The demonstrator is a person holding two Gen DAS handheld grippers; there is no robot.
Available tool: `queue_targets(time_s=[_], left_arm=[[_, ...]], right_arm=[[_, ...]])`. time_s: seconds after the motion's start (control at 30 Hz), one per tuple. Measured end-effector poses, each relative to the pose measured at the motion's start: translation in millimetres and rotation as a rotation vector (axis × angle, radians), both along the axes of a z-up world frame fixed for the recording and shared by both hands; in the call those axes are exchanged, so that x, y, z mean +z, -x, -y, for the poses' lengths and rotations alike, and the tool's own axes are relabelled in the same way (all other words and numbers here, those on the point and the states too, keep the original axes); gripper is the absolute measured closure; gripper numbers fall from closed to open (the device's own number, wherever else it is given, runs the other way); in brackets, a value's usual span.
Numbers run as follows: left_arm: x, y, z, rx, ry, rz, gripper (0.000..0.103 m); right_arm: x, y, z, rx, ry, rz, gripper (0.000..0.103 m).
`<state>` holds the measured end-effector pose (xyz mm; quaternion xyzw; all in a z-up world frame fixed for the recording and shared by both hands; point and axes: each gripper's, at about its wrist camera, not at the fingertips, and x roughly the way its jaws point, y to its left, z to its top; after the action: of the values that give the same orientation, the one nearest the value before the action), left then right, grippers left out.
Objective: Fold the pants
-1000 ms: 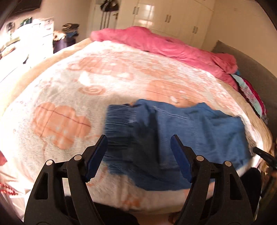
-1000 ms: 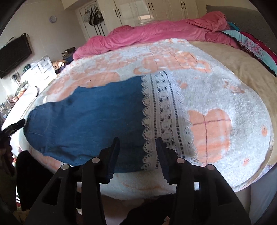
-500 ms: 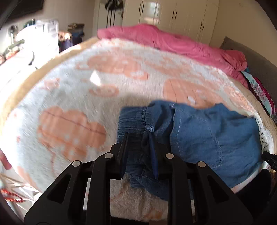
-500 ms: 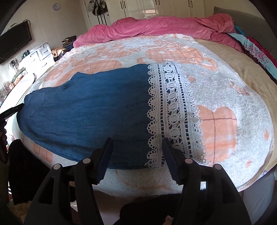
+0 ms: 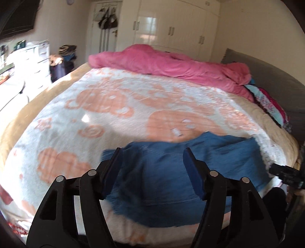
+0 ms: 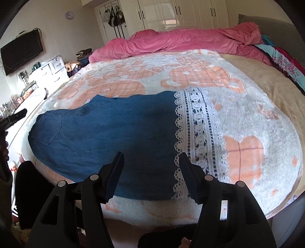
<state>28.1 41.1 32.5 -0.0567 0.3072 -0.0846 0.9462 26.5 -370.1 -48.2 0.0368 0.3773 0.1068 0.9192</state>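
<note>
Blue denim pants [image 6: 106, 137] with white lace cuffs [image 6: 196, 137] lie flat near the front edge of the bed. In the left wrist view the pants [image 5: 171, 181] lie below my left gripper [image 5: 152, 171], which is open and empty above the waist end. My right gripper [image 6: 150, 175] is open and empty, hovering above the pants' front edge beside the lace cuffs. The other gripper's tip shows at the right edge of the left wrist view [image 5: 286, 173] and at the left edge of the right wrist view [image 6: 13, 118].
The bed carries a white and orange fleece blanket [image 6: 238, 114]. A pink duvet [image 6: 181, 42] is bunched at the far side, with patterned bedding [image 6: 282, 61] at the right. White drawers [image 5: 32, 63] and wardrobes [image 6: 171, 15] stand beyond the bed.
My left gripper shut on the waist end half a second ago and has now opened and let it go. My right gripper opened a little wider and stayed near the cuffs.
</note>
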Motion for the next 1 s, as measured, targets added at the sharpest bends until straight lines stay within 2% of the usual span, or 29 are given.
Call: queue_targets(time_s=[0.13, 0.27, 0.4, 0.5, 0.6, 0.67, 0.8, 0.93, 0.97, 1.0], left_arm=[[5, -23, 39, -0.117, 0.021, -0.009, 0.044], [-1, -55, 80, -0.225, 0.001, -0.047, 0.043], [-13, -94, 117, -0.341, -0.005, -0.115, 0.043], [-32, -132, 142, -0.429, -0.039, -0.198, 0.044], [-53, -160, 151, -0.459, -0.067, -0.267, 0.047], [-63, -169, 153, -0.471, -0.079, -0.277, 0.047], [-78, -183, 153, -0.514, -0.035, -0.286, 0.047], [-91, -188, 159, -0.552, -0.031, -0.307, 0.047], [-94, -189, 161, -0.552, -0.032, -0.313, 0.053], [-95, -189, 162, -0.560, -0.026, -0.319, 0.068]], right_arm=[[-7, -7, -6, 0.003, 0.012, -0.021, 0.044], [-25, -12, -5, -0.007, 0.029, -0.083, 0.044], [-26, -11, -4, 0.001, 0.018, -0.077, 0.044], [-27, -10, -1, 0.002, 0.001, -0.078, 0.044], [-27, -9, -3, 0.006, 0.007, -0.078, 0.044], [-28, -10, -4, 0.007, 0.012, -0.079, 0.044], [-30, -12, -7, 0.007, 0.035, -0.084, 0.044], [-31, -13, -10, 0.001, 0.063, -0.085, 0.044], [-32, -13, -11, -0.002, 0.068, -0.085, 0.044], [-32, -13, -11, -0.005, 0.071, -0.084, 0.044]])
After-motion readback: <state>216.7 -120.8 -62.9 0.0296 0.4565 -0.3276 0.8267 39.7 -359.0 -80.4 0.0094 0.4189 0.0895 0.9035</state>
